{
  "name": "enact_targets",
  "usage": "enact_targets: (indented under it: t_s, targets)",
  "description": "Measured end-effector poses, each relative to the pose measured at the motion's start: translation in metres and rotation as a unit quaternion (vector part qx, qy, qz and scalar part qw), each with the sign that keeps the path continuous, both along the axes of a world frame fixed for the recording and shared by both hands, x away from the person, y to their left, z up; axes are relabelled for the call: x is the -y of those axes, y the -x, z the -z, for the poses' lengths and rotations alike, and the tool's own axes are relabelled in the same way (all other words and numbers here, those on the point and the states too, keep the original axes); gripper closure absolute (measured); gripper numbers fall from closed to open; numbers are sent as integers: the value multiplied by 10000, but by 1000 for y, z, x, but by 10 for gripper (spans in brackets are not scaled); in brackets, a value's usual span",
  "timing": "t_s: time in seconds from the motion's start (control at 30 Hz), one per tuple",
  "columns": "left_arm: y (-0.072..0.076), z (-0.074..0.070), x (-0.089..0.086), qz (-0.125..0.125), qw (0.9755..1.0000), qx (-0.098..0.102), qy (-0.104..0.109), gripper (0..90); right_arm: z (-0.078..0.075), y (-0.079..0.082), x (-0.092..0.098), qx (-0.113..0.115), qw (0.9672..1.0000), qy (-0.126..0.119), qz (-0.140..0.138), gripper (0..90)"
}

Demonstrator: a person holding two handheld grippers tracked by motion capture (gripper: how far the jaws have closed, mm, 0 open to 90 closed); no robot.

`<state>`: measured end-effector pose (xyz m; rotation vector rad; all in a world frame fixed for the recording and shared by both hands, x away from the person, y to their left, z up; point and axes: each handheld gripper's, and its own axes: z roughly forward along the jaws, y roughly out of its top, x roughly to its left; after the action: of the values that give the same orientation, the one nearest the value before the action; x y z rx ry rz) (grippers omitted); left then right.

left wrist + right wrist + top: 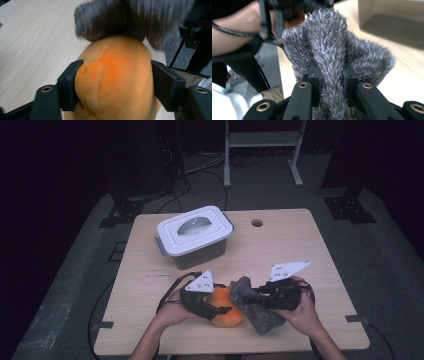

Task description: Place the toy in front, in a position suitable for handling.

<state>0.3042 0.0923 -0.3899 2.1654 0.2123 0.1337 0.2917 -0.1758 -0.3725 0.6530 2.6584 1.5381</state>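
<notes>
Left gripper [220, 311]: jaws set against both flanks of the orange plush toy [227, 312], pressing into it; toy resting on the table [300, 250] at the near edge.
Right gripper [250, 296]: clenched on a fold of the grey furry cloth [260, 312], draped against the toy's right side.
Lidded box [195, 237]: closed, well behind both.
Progress: both items gripped; nothing stowed, lid on. Judged early.
</notes>
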Motion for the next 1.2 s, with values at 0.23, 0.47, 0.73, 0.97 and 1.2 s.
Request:
enact_targets:
  t_s: [0.23,0.47,0.73,0.97,1.2]
  targets:
    - [-6,6,-4,118,9994,-315,-7,99,16,-1,-1,-143,9999,80,-6,740]
    - [-8,15,-7,230,9992,-278,158,321,29,0,19,-343,9993,5,129,738]
    - [-5,7,-7,196,9995,-163,170,388,45,2,43,-664,9971,84,353,737]
    - [7,1,7,417,9989,146,-150,400,7,0,34,-260,9991,-249,239,738]
    - [12,-2,10,443,9978,397,-292,408,-11,-3,-5,-16,9999,-56,-156,739]
